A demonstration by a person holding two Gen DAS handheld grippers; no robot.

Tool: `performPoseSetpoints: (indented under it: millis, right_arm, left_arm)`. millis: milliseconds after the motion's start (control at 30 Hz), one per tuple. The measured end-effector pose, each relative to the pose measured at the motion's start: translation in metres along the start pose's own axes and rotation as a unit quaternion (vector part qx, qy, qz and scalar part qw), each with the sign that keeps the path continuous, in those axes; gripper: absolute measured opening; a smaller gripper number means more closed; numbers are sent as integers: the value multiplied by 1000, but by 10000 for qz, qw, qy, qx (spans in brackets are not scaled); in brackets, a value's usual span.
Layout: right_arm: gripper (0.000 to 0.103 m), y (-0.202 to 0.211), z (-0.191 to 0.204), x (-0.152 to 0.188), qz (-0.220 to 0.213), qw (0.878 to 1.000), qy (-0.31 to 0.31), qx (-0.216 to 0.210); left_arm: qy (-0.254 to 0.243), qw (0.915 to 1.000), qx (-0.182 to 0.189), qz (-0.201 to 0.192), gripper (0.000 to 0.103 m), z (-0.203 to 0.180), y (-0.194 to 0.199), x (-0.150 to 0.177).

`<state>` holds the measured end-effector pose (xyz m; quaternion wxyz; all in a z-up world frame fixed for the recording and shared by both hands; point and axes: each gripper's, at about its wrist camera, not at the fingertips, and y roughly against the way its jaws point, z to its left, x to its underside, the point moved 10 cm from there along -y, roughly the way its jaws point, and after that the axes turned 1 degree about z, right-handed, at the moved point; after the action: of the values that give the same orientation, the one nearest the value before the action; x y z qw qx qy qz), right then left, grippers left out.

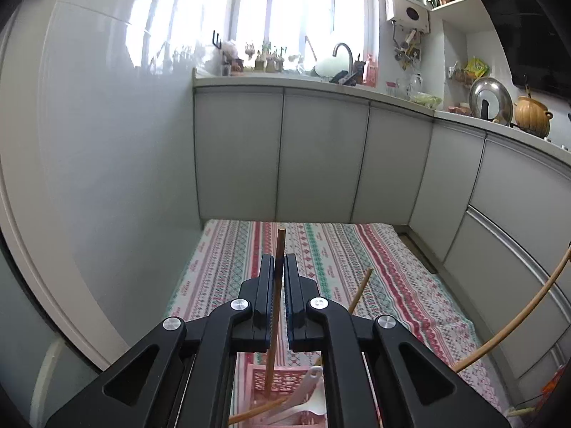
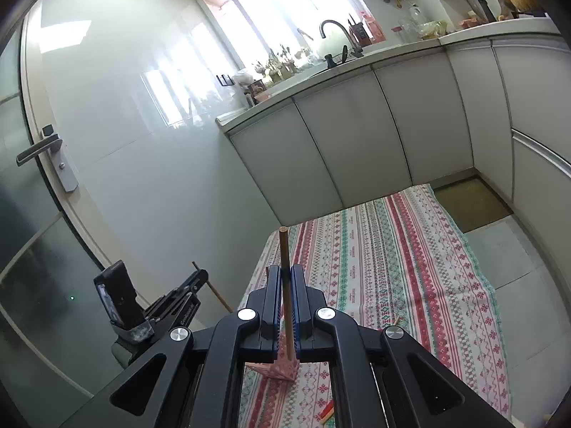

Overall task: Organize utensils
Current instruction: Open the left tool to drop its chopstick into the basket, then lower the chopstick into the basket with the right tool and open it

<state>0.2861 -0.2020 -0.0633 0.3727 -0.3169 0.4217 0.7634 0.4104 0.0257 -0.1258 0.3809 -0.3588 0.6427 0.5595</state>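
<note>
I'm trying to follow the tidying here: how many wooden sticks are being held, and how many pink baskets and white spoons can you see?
Held wooden sticks: 2, one left, one right
Pink basket: 1
White spoon: 1
Total: 4
Other sticks near the basket are too hidden to count.

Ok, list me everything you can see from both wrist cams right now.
chopstick: one, brown, clamped upright in left tongs
chopstick: one, brown, clamped upright in right tongs
basket: one, pink, below left tongs
spoon: one, white, in basket
cloth: one, striped red-green, covering table
cabinets: grey-white, behind table
faucet: one, metal, by window
left tongs: black, shut on chopstick
right tongs: black, shut on chopstick
</note>
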Motion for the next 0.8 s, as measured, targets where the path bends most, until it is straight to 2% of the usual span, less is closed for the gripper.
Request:
performPoseSetpoints:
  millis: [67,100,133,200,300,433,567,800]
  right_arm:
    - [5,2,5,-1,-24,10000,40,-34]
    - [5,2,8,-1,-31,10000,62,-50]
    - [5,3,12,-1,-37,9999,79,-72]
    - [5,2,19,-1,-39,9999,118,-112]
    - [5,-1,31,1,-36,9996,198,-197]
    - [5,-12,52,6,5,9990,361,-264]
    - [5,-34,65,14,107,9987,431,-262]
    - [5,-80,86,31,263,9973,681,-96]
  left_arm:
    - [63,9998,131,101,10,-4,2,0]
    - [66,9996,204,161,21,-7,6,0]
    - [67,9996,216,172,36,-8,10,-1]
    - [97,9997,171,174,50,-5,24,-3]
    - [181,9993,151,296,54,3,47,-3]
    - [461,9969,-125,626,63,30,72,6]
    - [695,9933,-262,887,64,56,85,21]
    - [678,9903,-453,1128,64,82,93,42]
